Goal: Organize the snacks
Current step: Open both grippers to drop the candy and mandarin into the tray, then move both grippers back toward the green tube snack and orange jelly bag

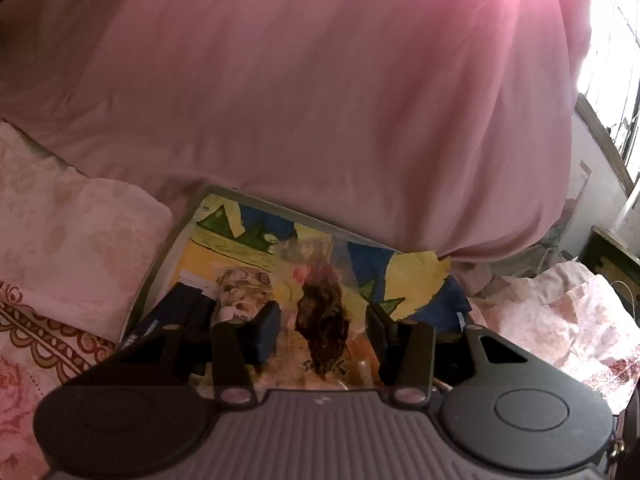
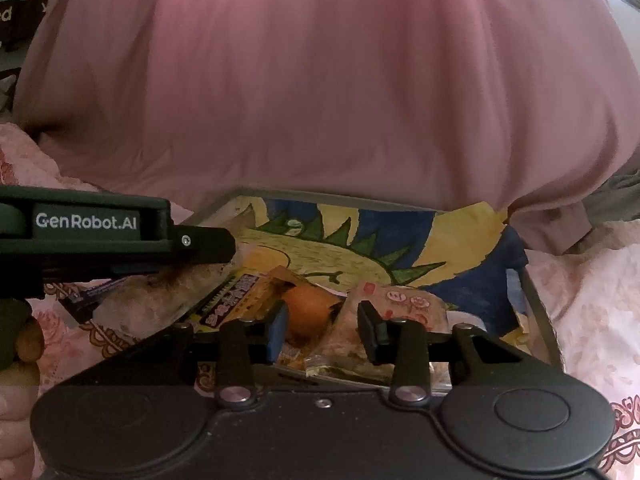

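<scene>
Snacks gathered in a tray (image 2: 538,304) on the bed, kept together for sorting. Left gripper (image 1: 323,326) spread around a dark clear-wrapped snack (image 1: 322,320); right gripper (image 2: 322,330) spread over an orange-print packet (image 2: 310,312), neither pinched.

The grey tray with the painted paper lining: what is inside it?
Inside the grey tray lie wrapped snacks: an orange round snack, a pale packet with red print and a yellow packet. The tools cover its near part.
</scene>
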`<state>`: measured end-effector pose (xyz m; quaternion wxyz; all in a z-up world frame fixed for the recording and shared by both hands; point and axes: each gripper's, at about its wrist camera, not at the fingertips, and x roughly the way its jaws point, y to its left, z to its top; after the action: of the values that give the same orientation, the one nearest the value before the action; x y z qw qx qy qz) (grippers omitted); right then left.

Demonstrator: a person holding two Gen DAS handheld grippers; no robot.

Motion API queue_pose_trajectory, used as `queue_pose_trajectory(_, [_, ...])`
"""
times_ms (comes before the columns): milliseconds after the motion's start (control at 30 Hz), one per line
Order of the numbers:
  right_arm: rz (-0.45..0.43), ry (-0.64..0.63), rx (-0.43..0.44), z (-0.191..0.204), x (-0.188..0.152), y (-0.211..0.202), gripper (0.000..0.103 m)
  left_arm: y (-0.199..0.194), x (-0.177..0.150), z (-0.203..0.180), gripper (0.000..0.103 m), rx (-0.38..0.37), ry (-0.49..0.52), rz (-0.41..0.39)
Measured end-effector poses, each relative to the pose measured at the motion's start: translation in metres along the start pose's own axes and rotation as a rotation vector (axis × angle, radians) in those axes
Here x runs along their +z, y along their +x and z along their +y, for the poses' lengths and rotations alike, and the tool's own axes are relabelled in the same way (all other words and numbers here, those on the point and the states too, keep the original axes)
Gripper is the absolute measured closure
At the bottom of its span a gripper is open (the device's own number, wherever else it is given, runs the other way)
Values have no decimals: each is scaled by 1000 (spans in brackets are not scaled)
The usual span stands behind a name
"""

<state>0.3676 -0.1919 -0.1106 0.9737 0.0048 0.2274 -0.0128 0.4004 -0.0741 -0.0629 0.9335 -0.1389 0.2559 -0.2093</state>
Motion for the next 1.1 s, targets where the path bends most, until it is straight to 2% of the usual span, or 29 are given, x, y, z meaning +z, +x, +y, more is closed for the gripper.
queue_pose_trajectory(267, [-25,11,-28,-6,3,-13,44,-9,6,1,36,-7,-41,-16])
queue_pose_trajectory(500, [-92,69,-51,-18,20,-48,24,-42,17,-8,18,53,-17,-94])
queue_pose_trajectory(567, [-115,88,-55,-22,26,-62,18,-56,19,-12,13,87,0,-131])
queue_pose_trajectory(633, [-142,112,-58,-27,32,-78,11,-71,20,-17,4,128,10,-173])
queue_pose_trajectory(833, [-211,126,-52,-34,46,-127,1,-115,28,-33,0,169,51,-253])
queue_pose_trajectory(933, [-239,138,-50,-36,48,-150,1,-135,24,-42,0,211,73,-286])
queue_pose_trajectory(1100, [-251,170,-36,-38,44,-185,1,-165,6,-45,0,278,19,-317])
